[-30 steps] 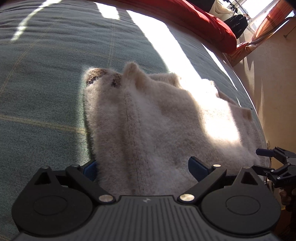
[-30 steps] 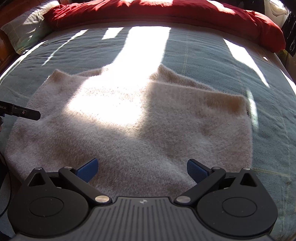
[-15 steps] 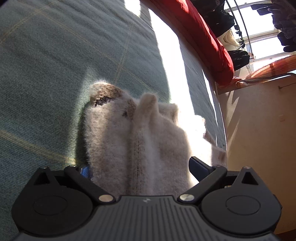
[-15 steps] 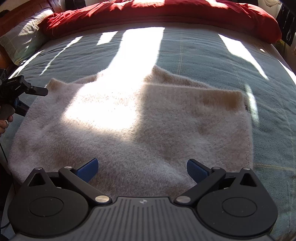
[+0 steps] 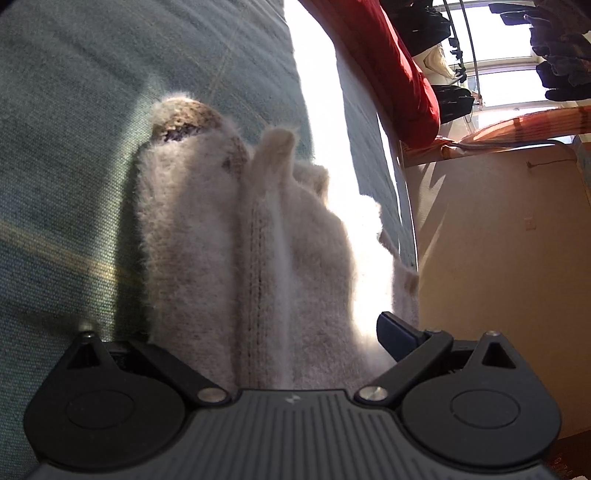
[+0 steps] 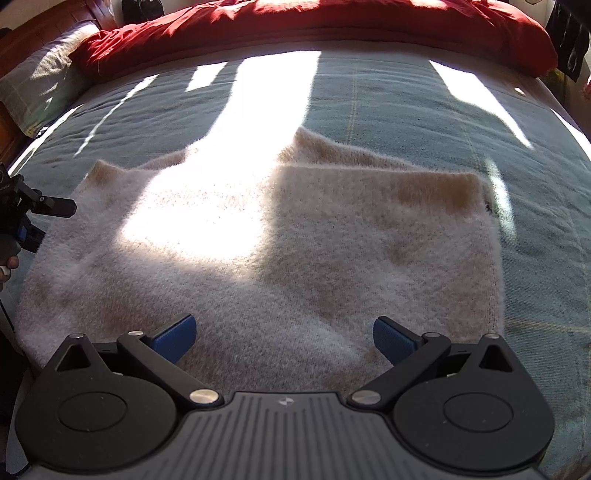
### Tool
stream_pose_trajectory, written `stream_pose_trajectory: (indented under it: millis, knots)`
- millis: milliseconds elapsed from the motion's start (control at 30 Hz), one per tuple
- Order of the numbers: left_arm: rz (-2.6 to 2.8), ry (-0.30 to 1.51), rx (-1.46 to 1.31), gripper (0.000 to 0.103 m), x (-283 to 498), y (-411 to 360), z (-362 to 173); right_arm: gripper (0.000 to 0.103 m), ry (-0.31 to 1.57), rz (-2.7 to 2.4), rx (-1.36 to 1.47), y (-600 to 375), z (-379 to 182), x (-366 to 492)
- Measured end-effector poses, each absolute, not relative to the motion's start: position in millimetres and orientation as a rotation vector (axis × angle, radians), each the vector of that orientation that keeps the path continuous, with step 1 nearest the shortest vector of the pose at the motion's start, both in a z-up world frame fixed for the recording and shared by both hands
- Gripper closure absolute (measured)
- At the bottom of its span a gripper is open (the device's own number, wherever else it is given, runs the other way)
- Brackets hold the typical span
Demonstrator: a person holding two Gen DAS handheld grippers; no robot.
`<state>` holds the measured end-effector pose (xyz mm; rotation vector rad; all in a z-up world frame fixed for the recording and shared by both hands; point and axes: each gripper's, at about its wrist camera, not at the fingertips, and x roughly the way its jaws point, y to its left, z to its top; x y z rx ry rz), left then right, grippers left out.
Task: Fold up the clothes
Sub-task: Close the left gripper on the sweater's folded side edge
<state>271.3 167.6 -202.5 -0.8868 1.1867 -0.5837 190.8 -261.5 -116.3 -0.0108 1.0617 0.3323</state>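
Note:
A fluffy cream sweater [image 6: 277, 258] lies spread flat on the green bedcover [image 6: 406, 103], part sunlit, with a sleeve folded across its right half. My right gripper [image 6: 282, 326] is open just above the sweater's near edge, nothing between its fingers. In the left wrist view the sweater [image 5: 221, 240] runs edge-on away from me, its brown-speckled cuff [image 5: 184, 122] at the far end. My left gripper [image 5: 269, 332] is open, its jaws straddling the sweater's end. The fabric hides its left finger; the right finger [image 5: 395, 339] shows. From the right wrist view, the left gripper [image 6: 37, 214] sits at the sweater's left side.
A red duvet [image 6: 332, 22] is bunched along the far side of the bed, with a pillow [image 6: 40, 81] at the far left. Past the bed's edge in the left wrist view are a beige wall [image 5: 498, 258], hanging dark clothes [image 5: 561, 44] and a window.
My left gripper has rolled and pushed in lower over the sweater's end, so fabric now fills the gap and hides its left finger. The right gripper has barely moved.

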Motion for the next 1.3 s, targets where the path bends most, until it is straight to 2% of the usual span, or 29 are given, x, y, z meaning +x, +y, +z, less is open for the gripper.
stream_pose_trajectory:
  millis: [67, 233, 300, 433, 700, 1033, 1300]
  knots:
    - [-0.599, 1.187, -0.869, 0.009, 271, 167, -201, 0.000, 1.063, 0.334, -0.009, -261, -117, 191]
    - [-0.586, 1.192, -0.865, 0.042, 252, 183, -207, 0.000, 1.072, 0.335, -0.008, -260, -122, 192]
    - [-0.552, 1.202, -0.893, 0.061, 250, 190, -213, 0.000, 1.076, 0.334, -0.009, -259, -123, 192]
    - [-0.540, 1.194, -0.872, 0.060, 248, 188, -211, 0.000, 1.076, 0.330, -0.011, -258, -123, 192]
    - [-0.460, 1.189, -0.768, 0.068, 243, 174, -185, 0.000, 1.061, 0.337, 0.028, -262, -115, 190]
    - [-0.402, 1.175, -0.632, 0.071, 234, 152, -129, 0.000, 0.993, 0.457, 0.211, -277, -97, 191]
    - [-0.369, 1.177, -0.609, 0.071, 242, 140, -120, 0.004, 1.026, 0.738, 0.475, -250, -99, 219]
